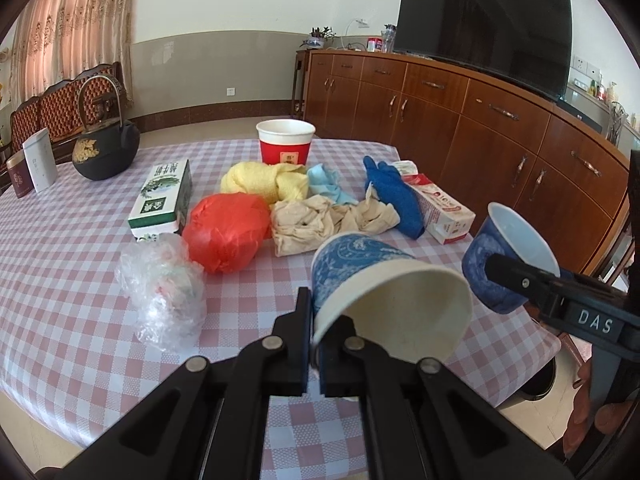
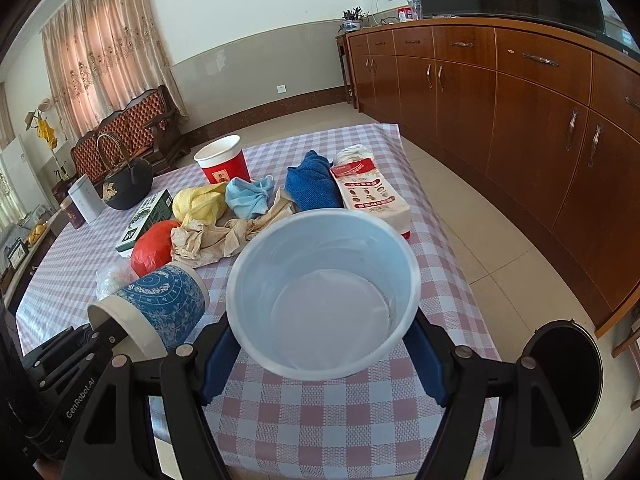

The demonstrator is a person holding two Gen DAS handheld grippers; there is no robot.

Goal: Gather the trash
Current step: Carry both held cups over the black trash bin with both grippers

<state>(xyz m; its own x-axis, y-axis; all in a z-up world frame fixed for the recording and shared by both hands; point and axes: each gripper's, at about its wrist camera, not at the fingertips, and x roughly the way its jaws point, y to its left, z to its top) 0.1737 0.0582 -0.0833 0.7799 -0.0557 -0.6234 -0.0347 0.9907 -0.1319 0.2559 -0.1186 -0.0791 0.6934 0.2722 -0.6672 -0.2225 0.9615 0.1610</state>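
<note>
My left gripper (image 1: 316, 320) is shut on the rim of a blue patterned paper cup (image 1: 380, 280), which lies tilted with its mouth toward the camera, just above the checked table (image 1: 60, 280). The same cup (image 2: 164, 304) shows at the lower left of the right wrist view. My right gripper (image 2: 320, 344) is shut around the body of a second blue paper cup (image 2: 324, 292), upright and empty, held over the table's near right part. In the left wrist view that cup (image 1: 504, 256) hangs at the right. A black trash bin (image 2: 568, 376) stands on the floor by the table's right corner.
On the table lie a red plastic bag (image 1: 226, 232), a clear plastic bag (image 1: 164, 284), crumpled beige paper (image 1: 320, 220), yellow cloth (image 1: 260, 182), light blue cloth (image 1: 326, 184), a blue glove (image 1: 396, 196), a red-white carton (image 1: 440, 208), a green box (image 1: 164, 200), a red cup (image 1: 285, 142) and a teapot (image 1: 106, 148).
</note>
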